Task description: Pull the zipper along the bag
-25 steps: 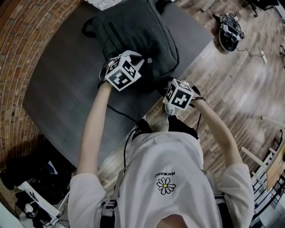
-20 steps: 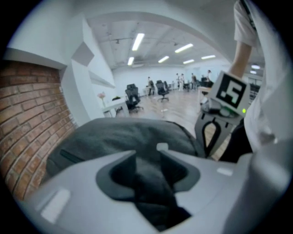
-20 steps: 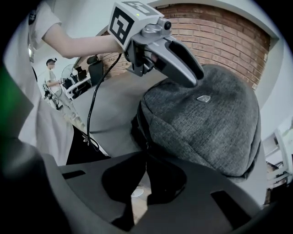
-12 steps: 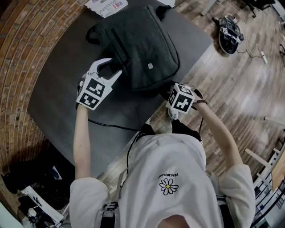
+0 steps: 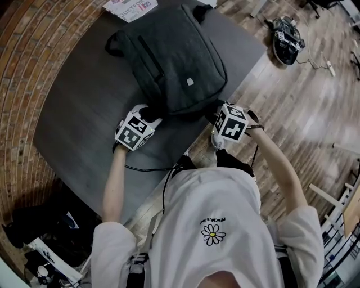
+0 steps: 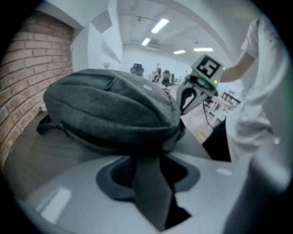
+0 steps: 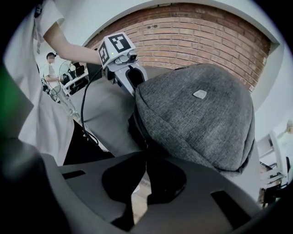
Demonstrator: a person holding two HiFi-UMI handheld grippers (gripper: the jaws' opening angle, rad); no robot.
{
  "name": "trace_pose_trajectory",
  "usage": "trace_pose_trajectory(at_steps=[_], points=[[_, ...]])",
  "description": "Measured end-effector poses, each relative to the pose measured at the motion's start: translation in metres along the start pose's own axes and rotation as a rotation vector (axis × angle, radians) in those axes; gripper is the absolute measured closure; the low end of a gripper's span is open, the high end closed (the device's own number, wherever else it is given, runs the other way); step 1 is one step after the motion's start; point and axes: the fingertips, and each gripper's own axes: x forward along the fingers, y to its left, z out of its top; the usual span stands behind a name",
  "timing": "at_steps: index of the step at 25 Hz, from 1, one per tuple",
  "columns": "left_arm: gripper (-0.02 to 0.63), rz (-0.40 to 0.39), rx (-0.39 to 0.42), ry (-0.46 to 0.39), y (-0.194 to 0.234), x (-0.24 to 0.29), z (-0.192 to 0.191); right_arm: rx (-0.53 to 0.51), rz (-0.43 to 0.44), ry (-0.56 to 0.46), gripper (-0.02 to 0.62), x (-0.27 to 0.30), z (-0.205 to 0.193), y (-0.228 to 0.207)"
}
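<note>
Print on white paper sheet [image 5: 130, 5] & white shirt [image 5: 211, 219] too small to be read. Dark grey fabric bag [image 5: 174, 56] is laid flat on dark grey worktop [image 5: 79, 112], long axis far-to-near, slightly diagonal. Left gripper [image 6: 147, 155] jaws are closing, still apart, w/ bag's near edge at tips, unclamped. Right gripper [image 7: 145, 157] is pinched together at zip seam.

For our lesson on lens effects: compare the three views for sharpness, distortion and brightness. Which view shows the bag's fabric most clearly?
Head view: sharp, but the table edges bow outward. Left gripper view: the bag looks soft and smeared, the ceiling lights glare, and the corners go black. Right gripper view: clearest, with a crisp weave, though the corners are black too.
</note>
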Motion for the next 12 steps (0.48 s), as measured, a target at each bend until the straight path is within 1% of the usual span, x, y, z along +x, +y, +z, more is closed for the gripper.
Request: trace_pose_trajectory(at_steps=[2,4,7,9,12], points=[[0.442,-0.007,-0.021,-0.018,-0.006,0.005,0.005,0.020,-0.012,-0.005,0.589,-0.005,-0.001,-0.001],[0.443,-0.008,-0.009,-0.018,-0.011,0.011,0.011,0.038,-0.026,-0.003,0.589,-0.010,-0.003,-0.002],[0.446,-0.030,0.004,-0.015,-0.022,0.020,0.017,0.066,-0.038,0.001,0.589,-0.016,-0.011,-0.004],[0.446,-0.039,0.013,-0.007,-0.028,0.025,0.019,0.082,-0.038,-0.003,0.589,-0.019,-0.012,-0.003],[0.451,-0.053,0.003,-0.006,-0.036,0.032,0.026,0.087,-0.022,-0.014,0.589,-0.018,-0.007,0.005]])
